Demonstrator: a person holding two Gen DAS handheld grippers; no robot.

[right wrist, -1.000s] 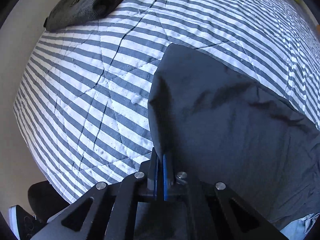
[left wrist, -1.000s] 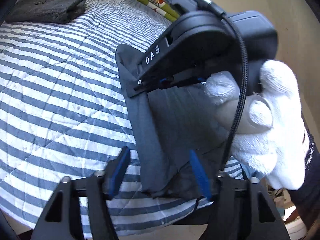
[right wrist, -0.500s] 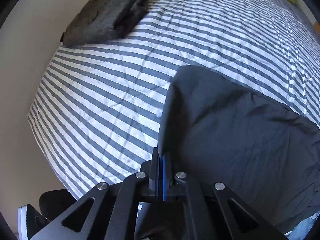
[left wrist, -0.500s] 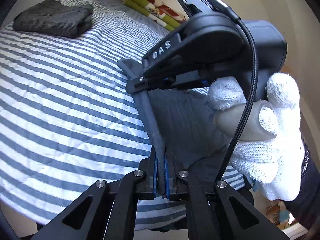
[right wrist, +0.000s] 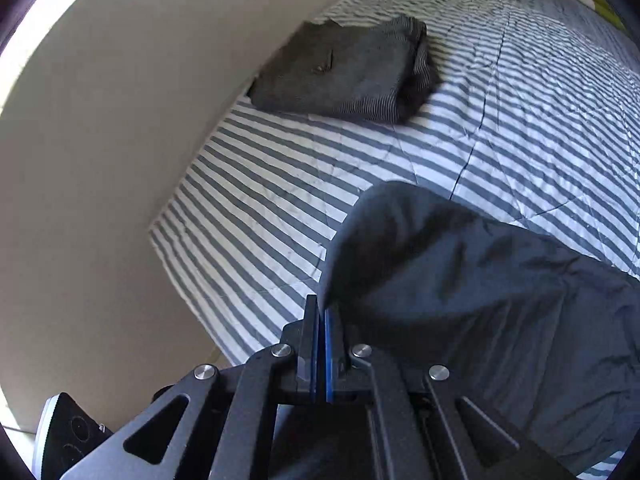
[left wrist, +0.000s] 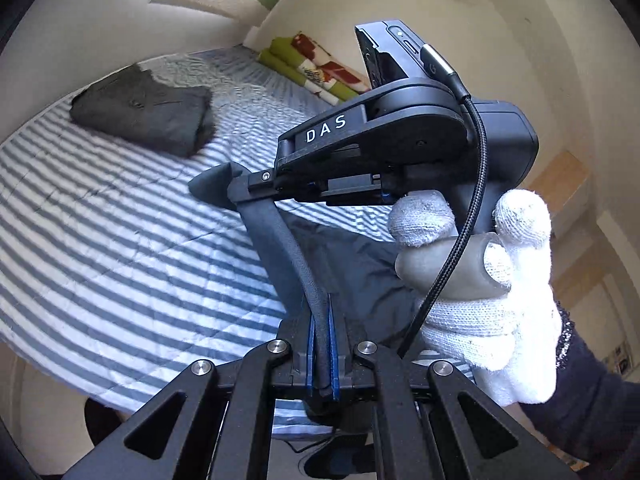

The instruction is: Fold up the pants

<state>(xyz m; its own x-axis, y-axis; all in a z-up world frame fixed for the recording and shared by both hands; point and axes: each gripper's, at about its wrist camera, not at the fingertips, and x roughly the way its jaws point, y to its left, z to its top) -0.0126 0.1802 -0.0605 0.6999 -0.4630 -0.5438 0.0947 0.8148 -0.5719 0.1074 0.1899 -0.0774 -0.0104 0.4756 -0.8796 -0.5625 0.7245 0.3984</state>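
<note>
Over the striped bed (right wrist: 520, 112) | left gripper (left wrist: 320, 344) and right gripper (left wrist: 256, 178) both pinch the pants (right wrist: 480, 288) edge | lift evenly, keep edge tight, lay it flat

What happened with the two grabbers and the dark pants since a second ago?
The left gripper was open a second ago; its jaws then shut on the dark pants edge. Both grippers have lifted that edge up off the striped bed. The right gripper stayed clamped on the pants, and the folded grey pile stayed put.
</note>
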